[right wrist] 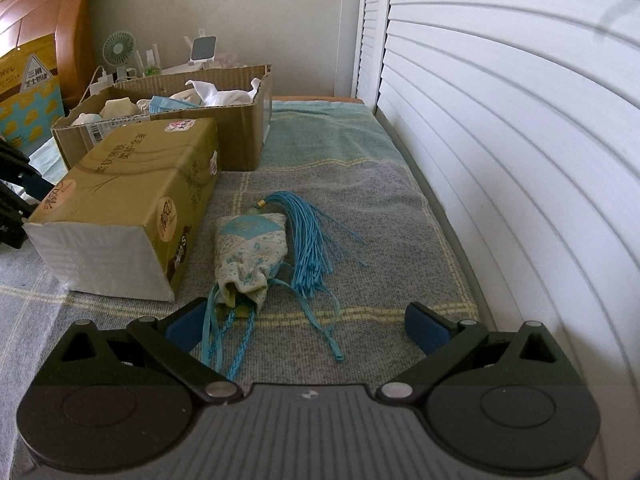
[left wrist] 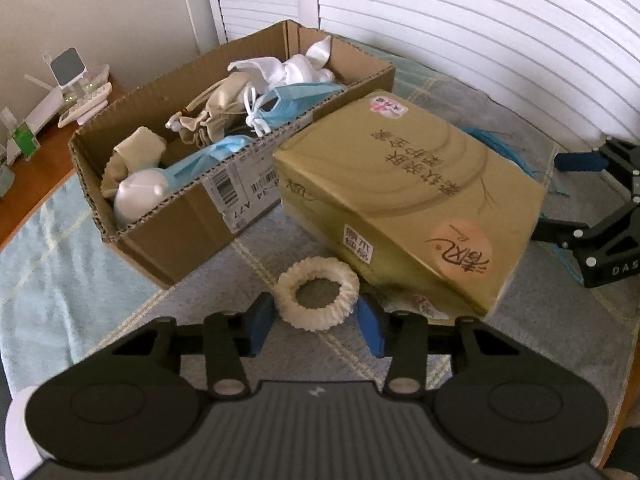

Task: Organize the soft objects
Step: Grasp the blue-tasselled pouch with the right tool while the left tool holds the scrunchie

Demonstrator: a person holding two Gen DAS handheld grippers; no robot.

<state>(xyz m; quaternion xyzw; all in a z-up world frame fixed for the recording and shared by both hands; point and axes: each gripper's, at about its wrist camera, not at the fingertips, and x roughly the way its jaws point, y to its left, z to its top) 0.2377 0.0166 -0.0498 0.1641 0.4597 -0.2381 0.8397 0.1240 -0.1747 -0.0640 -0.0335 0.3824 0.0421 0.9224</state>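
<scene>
A cream scrunchie (left wrist: 319, 293) lies on the towel between the blue pads of my left gripper (left wrist: 316, 320), which is open around it, not closed. A cardboard box (left wrist: 176, 224) at the back left holds masks, a beige pouch and white cloths; it also shows in the right wrist view (right wrist: 240, 136). A blue-patterned sachet (right wrist: 250, 248) with a blue tassel (right wrist: 308, 240) lies just ahead of my right gripper (right wrist: 308, 326), which is wide open; its left pad is next to the sachet's cords. The right gripper also shows in the left wrist view (left wrist: 576, 184).
A gold tissue pack (left wrist: 408, 196) lies between the cardboard box and the sachet, also in the right wrist view (right wrist: 124, 204). A striped towel (right wrist: 360, 200) covers the surface. White louvred shutters (right wrist: 520, 160) run along the right. Small gadgets (left wrist: 68, 88) stand on a wooden table at the back left.
</scene>
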